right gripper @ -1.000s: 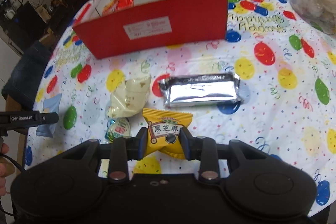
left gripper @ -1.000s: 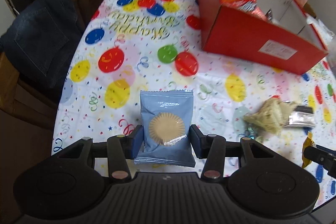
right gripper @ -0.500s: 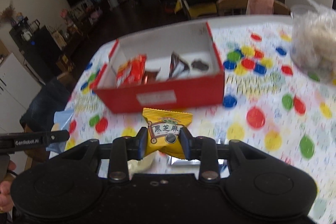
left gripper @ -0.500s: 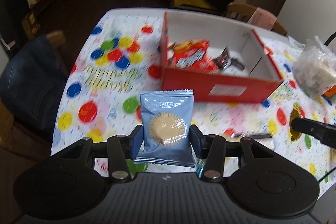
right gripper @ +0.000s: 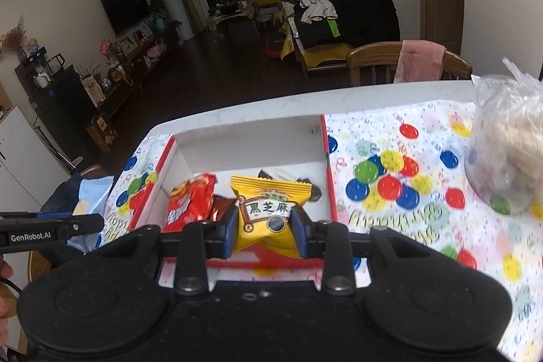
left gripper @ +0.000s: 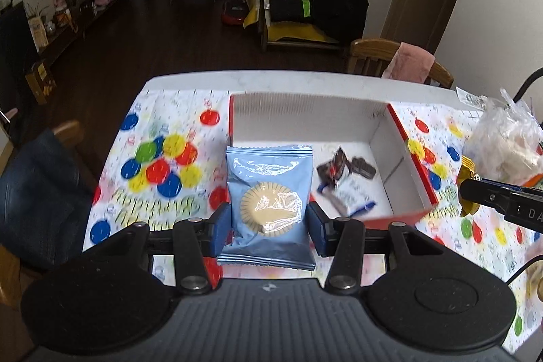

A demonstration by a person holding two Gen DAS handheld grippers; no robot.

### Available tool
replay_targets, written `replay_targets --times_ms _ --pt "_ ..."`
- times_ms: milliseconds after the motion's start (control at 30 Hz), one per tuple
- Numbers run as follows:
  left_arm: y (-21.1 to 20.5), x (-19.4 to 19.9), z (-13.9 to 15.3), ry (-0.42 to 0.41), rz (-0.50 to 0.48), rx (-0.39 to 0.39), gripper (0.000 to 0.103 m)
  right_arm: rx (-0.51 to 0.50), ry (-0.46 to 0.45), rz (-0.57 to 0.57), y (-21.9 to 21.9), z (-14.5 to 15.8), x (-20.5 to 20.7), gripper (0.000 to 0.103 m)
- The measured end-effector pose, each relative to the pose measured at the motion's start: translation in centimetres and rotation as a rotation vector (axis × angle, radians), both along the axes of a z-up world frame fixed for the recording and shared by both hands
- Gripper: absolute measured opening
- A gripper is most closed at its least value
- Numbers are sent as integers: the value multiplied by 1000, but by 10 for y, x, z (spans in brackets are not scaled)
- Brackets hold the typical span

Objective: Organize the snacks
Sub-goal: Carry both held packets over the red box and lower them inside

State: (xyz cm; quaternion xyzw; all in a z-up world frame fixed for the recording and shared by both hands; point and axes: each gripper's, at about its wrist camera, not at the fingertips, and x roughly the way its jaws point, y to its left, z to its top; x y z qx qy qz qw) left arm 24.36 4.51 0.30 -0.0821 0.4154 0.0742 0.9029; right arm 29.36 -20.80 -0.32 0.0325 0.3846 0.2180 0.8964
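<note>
My left gripper (left gripper: 268, 226) is shut on a light blue cookie packet (left gripper: 269, 202), held above the near edge of the red cardboard box (left gripper: 412, 151). My right gripper (right gripper: 264, 231) is shut on a yellow sesame snack packet (right gripper: 266, 212), held over the same red box (right gripper: 329, 165). Inside the box lie a red snack bag (right gripper: 190, 202), dark wrappers (left gripper: 346, 167) and a white-and-blue packet (left gripper: 349, 195). The right gripper's finger (left gripper: 499, 197) shows at the right edge of the left wrist view. The left gripper's finger (right gripper: 51, 231) shows at the left edge of the right wrist view.
The box stands on a table with a balloon-print cloth (left gripper: 159, 165). A clear plastic bag of food (right gripper: 509, 151) sits at the table's right. Wooden chairs (left gripper: 373, 56) stand behind the table, one with a pink cloth. A chair with a dark jacket (left gripper: 37, 192) is at the left.
Both grippers have risen with their packets and moved from low over the tablecloth to above the red box. The box's inside has come into view.
</note>
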Motion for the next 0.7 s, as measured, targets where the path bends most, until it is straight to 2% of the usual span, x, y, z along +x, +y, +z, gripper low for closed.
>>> replay_targets --times_ms 267,467,700 --pt "1 53 -8 36 30 20 47 -22 19 25 7 -4 48 32" --pt "0 92 -15 78 25 36 47 -70 51 98 28 -14 80 32" --pt "3 133 -35 165 44 55 47 -129 178 183 52 -44 117 32"
